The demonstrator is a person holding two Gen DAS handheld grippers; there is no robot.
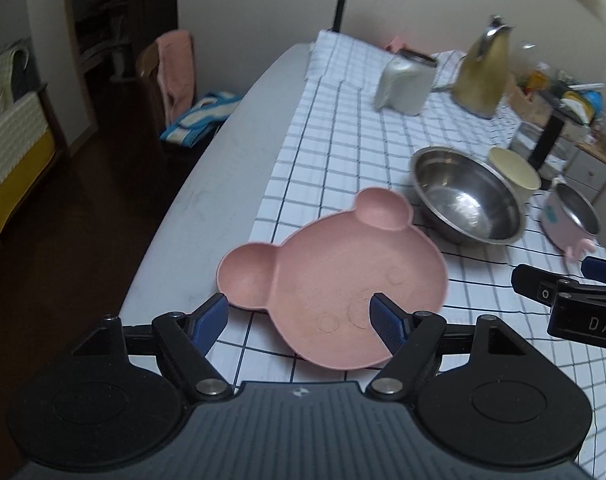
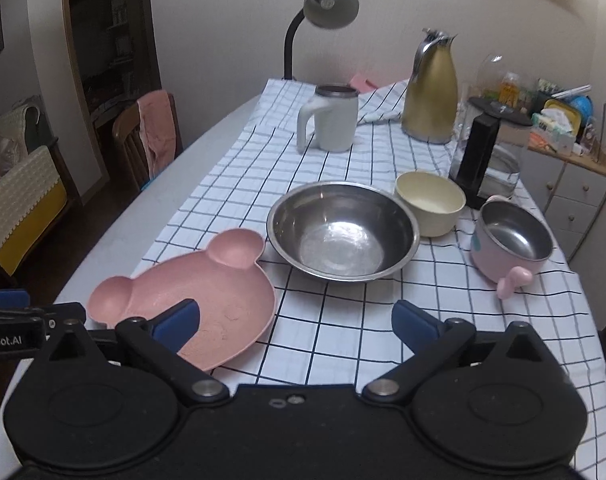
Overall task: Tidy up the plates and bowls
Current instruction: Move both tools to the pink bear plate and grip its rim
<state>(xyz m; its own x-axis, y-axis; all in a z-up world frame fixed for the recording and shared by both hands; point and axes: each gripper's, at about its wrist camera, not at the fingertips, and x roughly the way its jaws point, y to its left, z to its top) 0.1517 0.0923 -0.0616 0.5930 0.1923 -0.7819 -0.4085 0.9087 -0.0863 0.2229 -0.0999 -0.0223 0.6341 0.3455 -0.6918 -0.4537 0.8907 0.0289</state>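
Both grippers are hovering with jaws apart and nothing between them: the left gripper (image 1: 299,314) over the near edge of the pink bear-shaped plate (image 1: 343,276), the right gripper (image 2: 295,320) above the checked cloth (image 2: 343,320) just beside that plate (image 2: 191,292). Beyond, the steel bowl (image 2: 343,232) is sitting beside the plate, with the cream bowl (image 2: 430,204) and pink handled bowl (image 2: 511,240) lying farther right.
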